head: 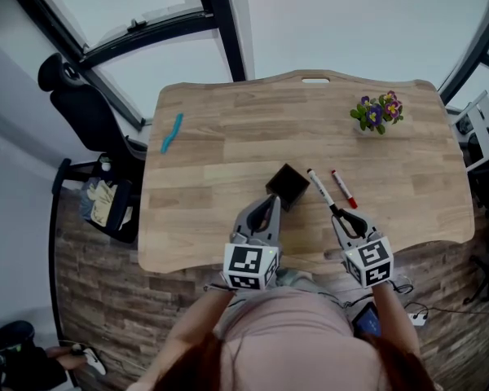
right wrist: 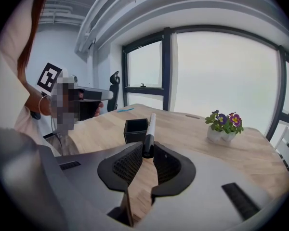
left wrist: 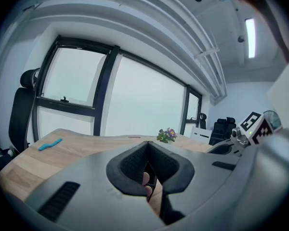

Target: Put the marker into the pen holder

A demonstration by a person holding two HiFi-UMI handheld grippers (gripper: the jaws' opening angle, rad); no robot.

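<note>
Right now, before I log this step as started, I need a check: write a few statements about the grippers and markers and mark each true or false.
1. The right gripper is shut on the black-capped marker. True.
2. That marker stands in the pen holder. False: it is outside the holder, to its right, in the right gripper.
3. A red marker lies on the table. True.
4. The left gripper holds the blue item. False: its jaws are together on nothing, and the blue item lies at the table's far left.
</note>
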